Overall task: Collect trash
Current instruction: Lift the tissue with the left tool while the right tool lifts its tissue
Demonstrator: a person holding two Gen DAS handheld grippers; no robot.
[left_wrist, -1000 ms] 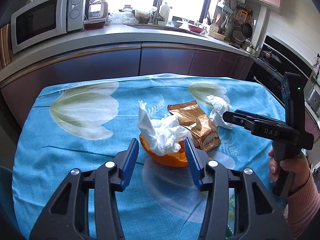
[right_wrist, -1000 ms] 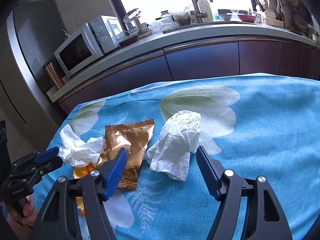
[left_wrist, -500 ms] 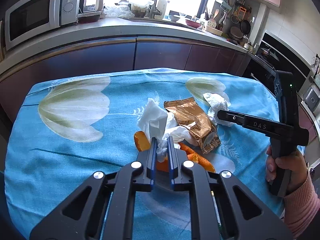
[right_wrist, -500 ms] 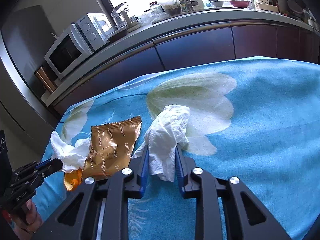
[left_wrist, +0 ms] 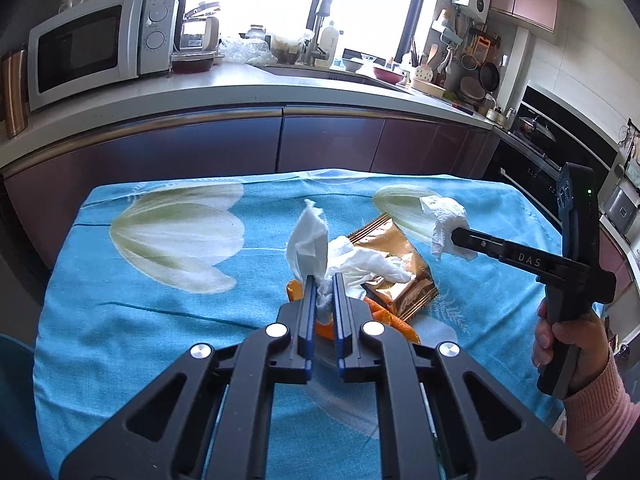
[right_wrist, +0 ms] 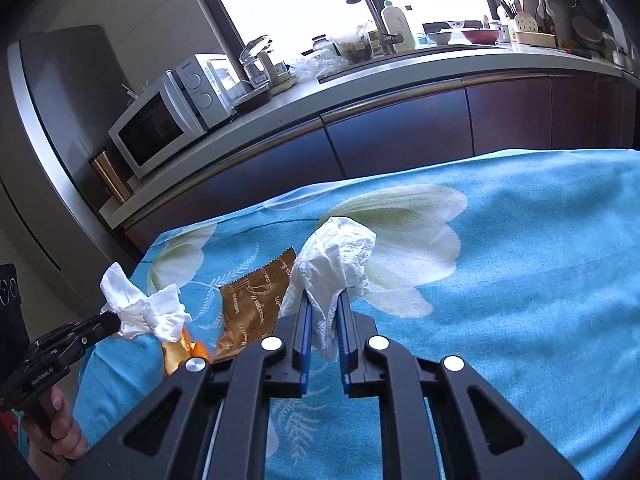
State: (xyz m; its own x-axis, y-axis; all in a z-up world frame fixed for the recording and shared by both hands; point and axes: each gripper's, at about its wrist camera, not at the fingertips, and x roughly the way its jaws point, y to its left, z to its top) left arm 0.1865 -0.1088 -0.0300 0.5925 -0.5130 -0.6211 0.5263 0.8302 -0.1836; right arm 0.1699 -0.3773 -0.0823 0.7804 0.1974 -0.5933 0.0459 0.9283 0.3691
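My left gripper [left_wrist: 322, 280] is shut on a crumpled white tissue [left_wrist: 310, 240] and holds it just above the table; it also shows in the right wrist view [right_wrist: 140, 308]. Orange peel [left_wrist: 384, 316] lies under it. A gold snack wrapper [left_wrist: 396, 268] lies on the blue cloth, also in the right wrist view [right_wrist: 252, 304]. My right gripper [right_wrist: 322, 308] is shut on a second white tissue [right_wrist: 334, 264] and holds it off the cloth; this tissue shows in the left wrist view [left_wrist: 444, 220].
The table has a blue flowered cloth [left_wrist: 160, 312]. Behind it runs a kitchen counter [left_wrist: 240, 88] with a microwave [left_wrist: 100, 44], a sink tap and dishes. An oven [left_wrist: 552, 168] stands at the right.
Both grippers went from open to shut on their tissues, then lifted them off the table. The orange peel and wrapper stayed on the cloth.
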